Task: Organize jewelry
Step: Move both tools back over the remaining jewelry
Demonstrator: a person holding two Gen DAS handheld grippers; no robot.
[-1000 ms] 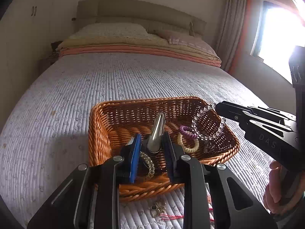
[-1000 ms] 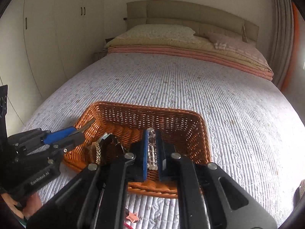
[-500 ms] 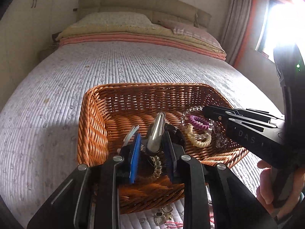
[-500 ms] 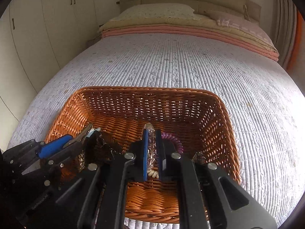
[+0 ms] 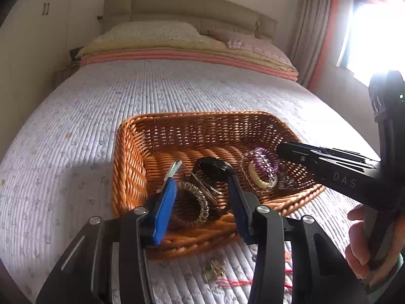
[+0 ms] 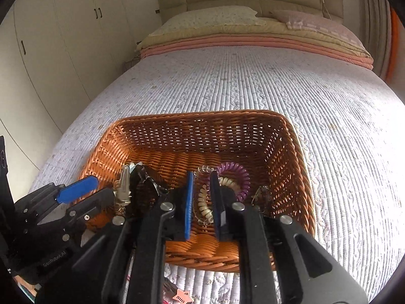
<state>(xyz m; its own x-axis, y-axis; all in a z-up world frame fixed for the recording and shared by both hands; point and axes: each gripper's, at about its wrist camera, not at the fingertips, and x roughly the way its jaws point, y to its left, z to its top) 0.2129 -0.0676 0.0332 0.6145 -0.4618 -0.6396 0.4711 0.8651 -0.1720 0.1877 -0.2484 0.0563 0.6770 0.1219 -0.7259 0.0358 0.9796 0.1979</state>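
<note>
A brown wicker basket (image 5: 131, 167) (image 6: 291, 157) sits on the quilted bed. My left gripper (image 5: 200, 174) is open over its near left part, above a clear coil bracelet (image 5: 200, 202) and a silver hair clip (image 6: 122, 187) lying inside. My right gripper (image 6: 202, 185) is open over the basket's near right part, above a clear bead bracelet (image 5: 268, 177), a cream coil tie (image 6: 203, 202) and a purple coil tie (image 6: 239, 177). A black hair tie (image 5: 212, 167) lies mid-basket.
On the quilt in front of the basket lie gold earrings (image 5: 214, 269), a red string (image 5: 233, 282) and a pink star charm (image 6: 182, 296). Pillows and folded blankets (image 5: 189, 50) lie at the head of the bed. A wardrobe (image 6: 63, 38) stands on the left.
Both grippers have opened. The left let go of the silver clip and coil bracelet, the right let go of the clear bead bracelet; these now lie in the basket.
</note>
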